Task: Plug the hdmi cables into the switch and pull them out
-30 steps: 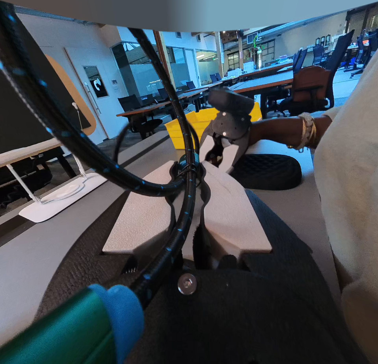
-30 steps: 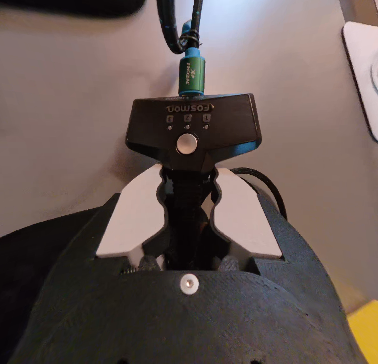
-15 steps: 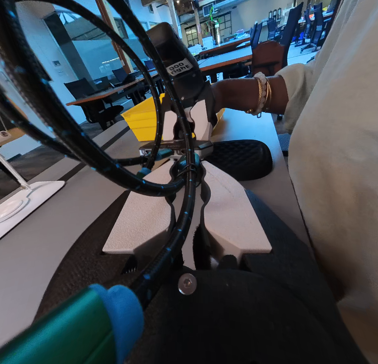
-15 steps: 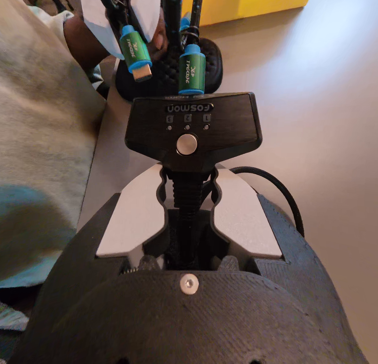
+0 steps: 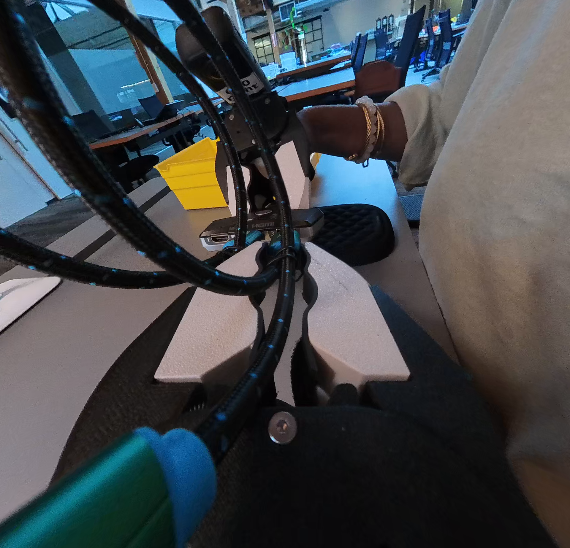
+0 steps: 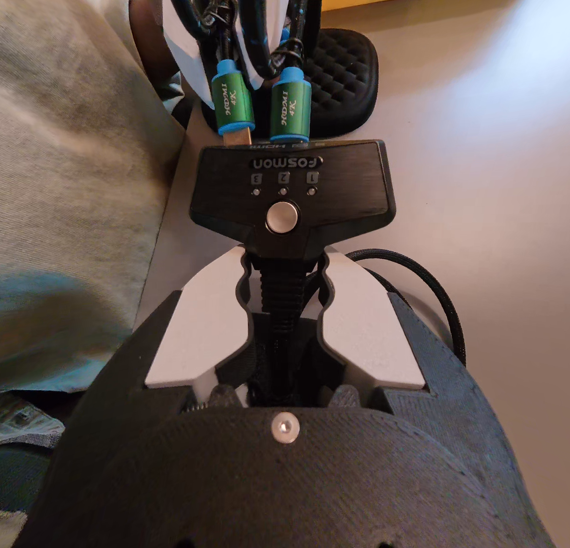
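My right gripper (image 6: 283, 255) is shut on the narrow tail of the black HDMI switch (image 6: 293, 188) and holds it level over the grey table (image 6: 462, 194). One green plug (image 6: 290, 107) sits in the switch's middle port. My left gripper (image 5: 282, 255) is shut on a black braided HDMI cable (image 5: 277, 317) just behind a second green plug (image 6: 233, 101). That plug's gold tip touches the switch's back edge at the port beside the first. The left wrist view shows the switch (image 5: 262, 225), an empty port (image 5: 219, 238) and the right gripper (image 5: 265, 200) behind it. A third green plug (image 5: 123, 487) hangs close to the camera.
A black quilted pad (image 5: 354, 234) lies under and behind the switch. A yellow bin (image 5: 194, 181) stands farther back. The person's cream-clad body (image 5: 493, 255) fills the right side. Cable loops (image 5: 108, 194) hang across the left. A white stand base (image 5: 21, 295) is at the left edge. Spacing between my two grippers at the tips: around 8 cm.
The two grippers have come together. The plug in my left gripper, apart from the switch half a second ago, now has its tip at the switch's back edge.
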Demonstrator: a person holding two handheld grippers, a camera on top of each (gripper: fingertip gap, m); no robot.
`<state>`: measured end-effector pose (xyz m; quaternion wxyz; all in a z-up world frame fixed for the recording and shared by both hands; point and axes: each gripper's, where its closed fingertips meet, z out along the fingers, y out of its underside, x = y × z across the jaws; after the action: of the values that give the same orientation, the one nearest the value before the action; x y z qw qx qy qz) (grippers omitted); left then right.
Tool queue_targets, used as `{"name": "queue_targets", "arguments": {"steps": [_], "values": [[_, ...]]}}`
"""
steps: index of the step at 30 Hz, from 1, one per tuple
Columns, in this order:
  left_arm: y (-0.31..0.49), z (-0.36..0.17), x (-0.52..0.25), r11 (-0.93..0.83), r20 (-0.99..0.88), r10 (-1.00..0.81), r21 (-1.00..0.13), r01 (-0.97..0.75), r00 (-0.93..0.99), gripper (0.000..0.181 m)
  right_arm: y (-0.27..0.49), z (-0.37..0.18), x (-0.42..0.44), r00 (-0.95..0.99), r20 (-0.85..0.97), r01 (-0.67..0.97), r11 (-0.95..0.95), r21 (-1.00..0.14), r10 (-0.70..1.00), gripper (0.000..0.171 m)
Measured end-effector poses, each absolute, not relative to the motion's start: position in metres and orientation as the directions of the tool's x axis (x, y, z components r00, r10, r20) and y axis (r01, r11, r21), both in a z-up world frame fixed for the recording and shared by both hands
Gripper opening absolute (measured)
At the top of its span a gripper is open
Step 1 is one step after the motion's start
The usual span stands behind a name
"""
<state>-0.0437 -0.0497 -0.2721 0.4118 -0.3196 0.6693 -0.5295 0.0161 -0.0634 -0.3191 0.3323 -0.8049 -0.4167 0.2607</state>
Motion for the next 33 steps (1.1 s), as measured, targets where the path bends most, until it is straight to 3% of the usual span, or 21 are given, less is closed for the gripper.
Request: {"name": "queue_targets", "arguments": {"steps": [16, 22, 33], "values": [[-0.055, -0.276, -0.048, 0.241, -0.229, -0.835, -0.970, 0.043, -0.500, 0.020, -0.066, -0.323, 0.013, 0.495, -0.081, 0.575, -0.396, -0.716, 0.865, 0.043], [-0.067, -0.285, -0.045, 0.335, -0.294, -0.789, -0.942, 0.023, -0.540, 0.020, -0.071, -0.350, 0.012, 0.461, -0.079, 0.684, -0.411, -0.603, 0.884, 0.043], [-0.053, -0.282, -0.048, 0.200, -0.145, -0.854, -0.978, -0.057, -0.500, 0.021, -0.064, -0.340, 0.004, 0.521, -0.168, 0.514, -0.465, -0.721, 0.837, 0.043]]}}
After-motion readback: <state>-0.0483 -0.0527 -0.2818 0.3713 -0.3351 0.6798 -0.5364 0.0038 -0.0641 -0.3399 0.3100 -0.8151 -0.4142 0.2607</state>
